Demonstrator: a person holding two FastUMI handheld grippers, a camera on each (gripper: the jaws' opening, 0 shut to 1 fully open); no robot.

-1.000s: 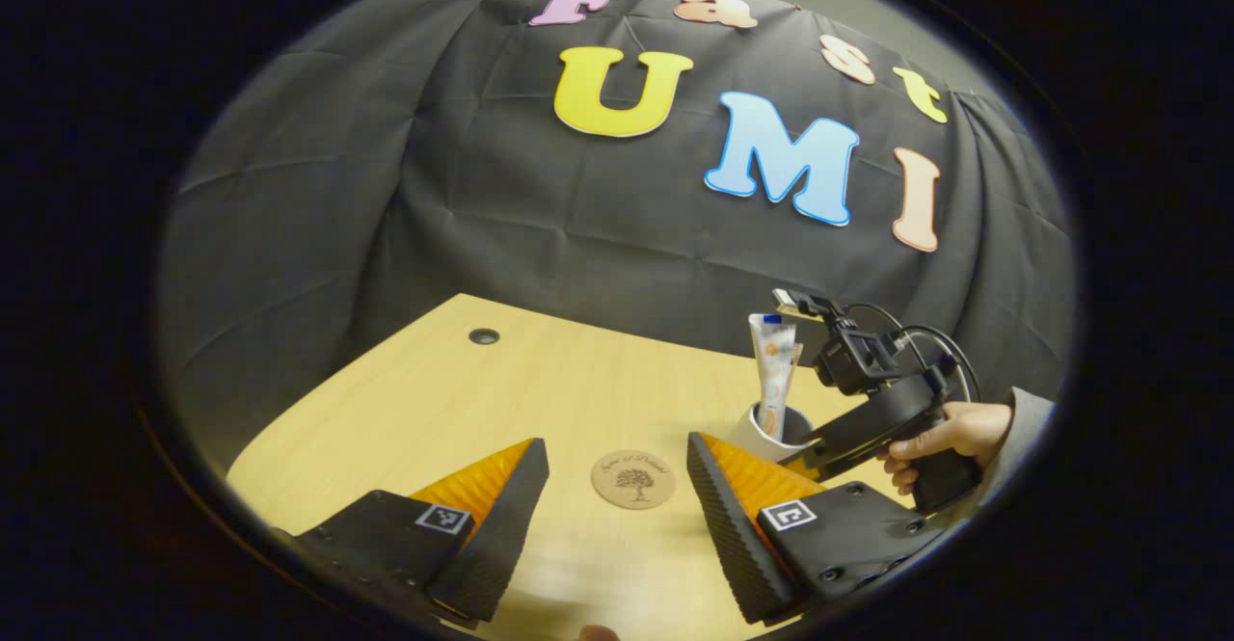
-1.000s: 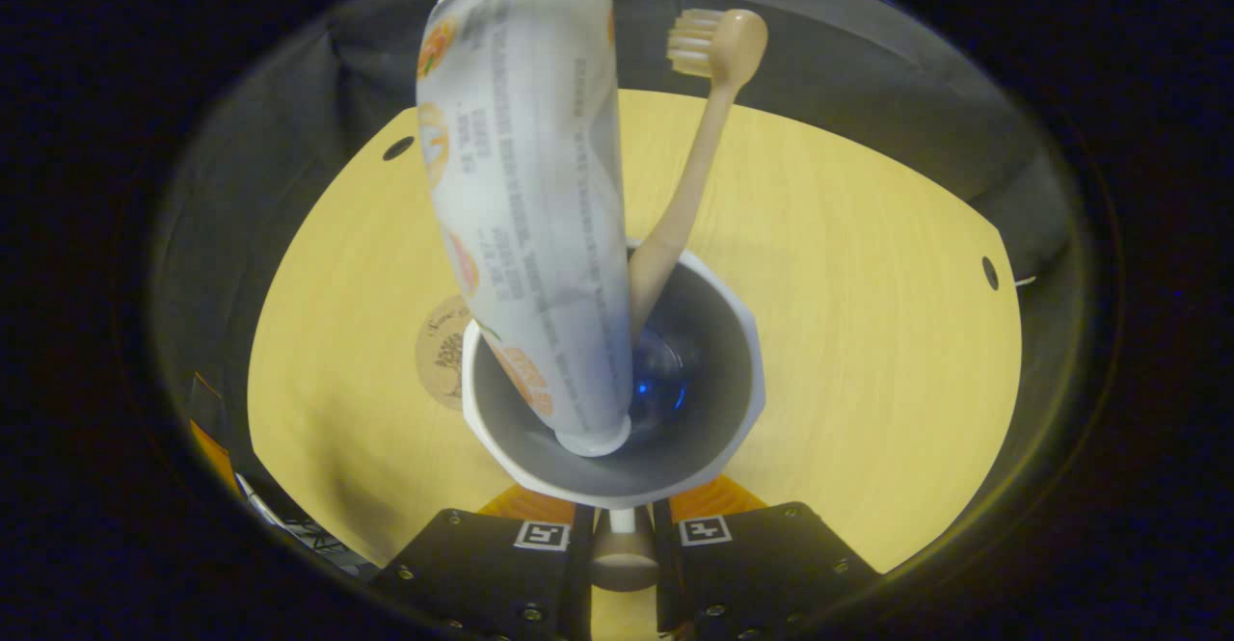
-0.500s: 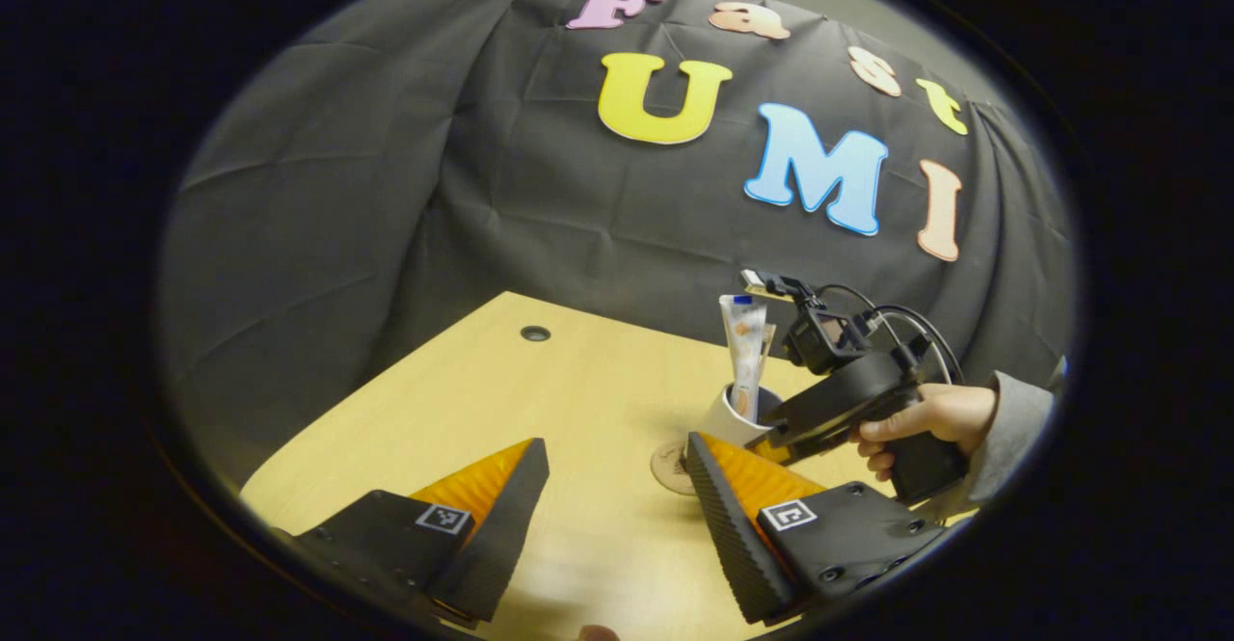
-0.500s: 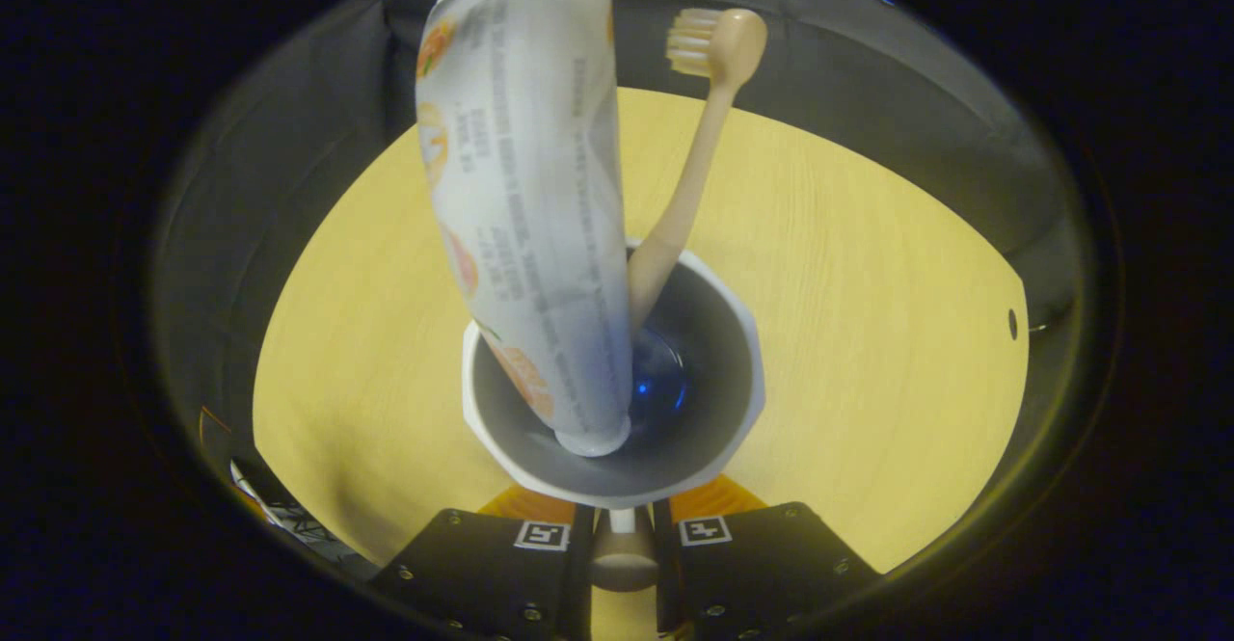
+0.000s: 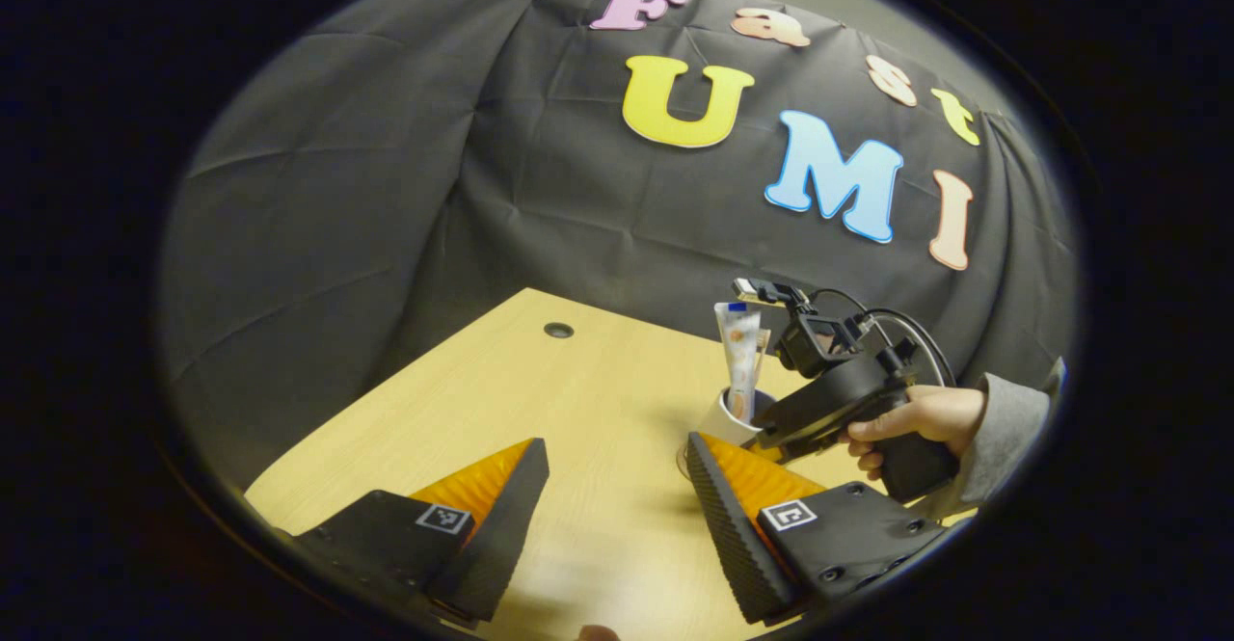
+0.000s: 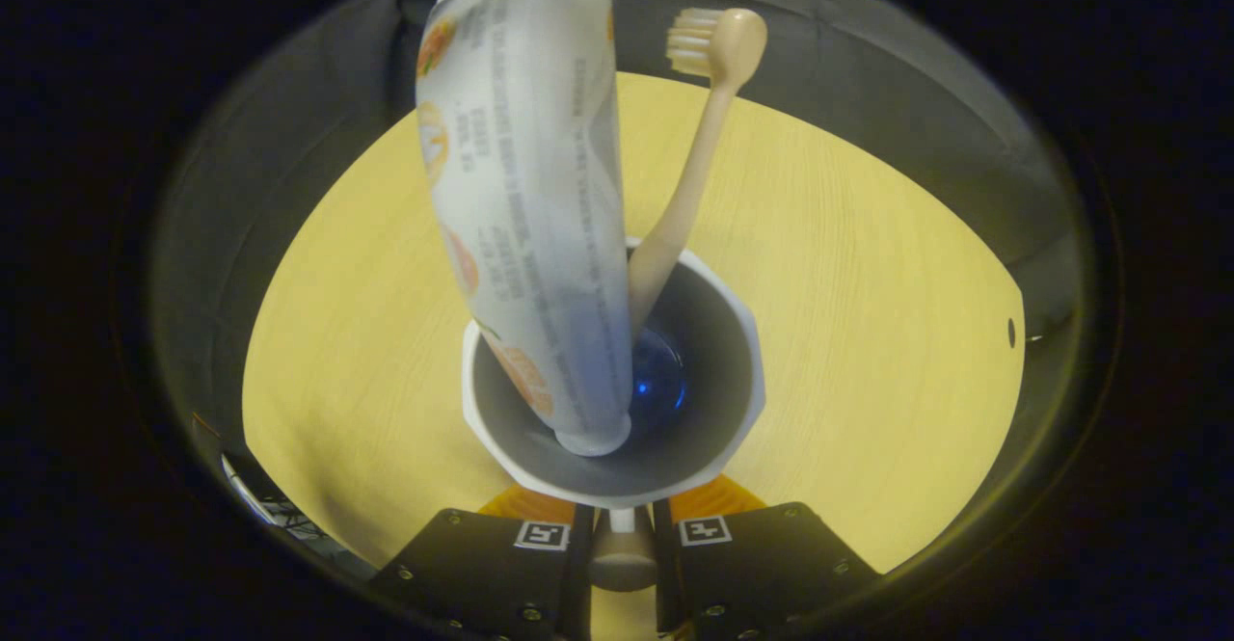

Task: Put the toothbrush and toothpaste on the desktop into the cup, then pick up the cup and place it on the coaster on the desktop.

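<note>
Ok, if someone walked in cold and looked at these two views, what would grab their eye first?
In the right gripper view, the toothpaste tube looms largest, standing in the white cup with the toothbrush leaning beside it, the right tongs closed on the cup's handle. In the left gripper view, the left tongs gape open over the wooden desk, with a hand holding the other gripper by the cup.

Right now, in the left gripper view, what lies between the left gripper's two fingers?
Bare desktop lies between the open left gripper fingers. The cup, held by the right gripper, sits beyond its right finger.
</note>
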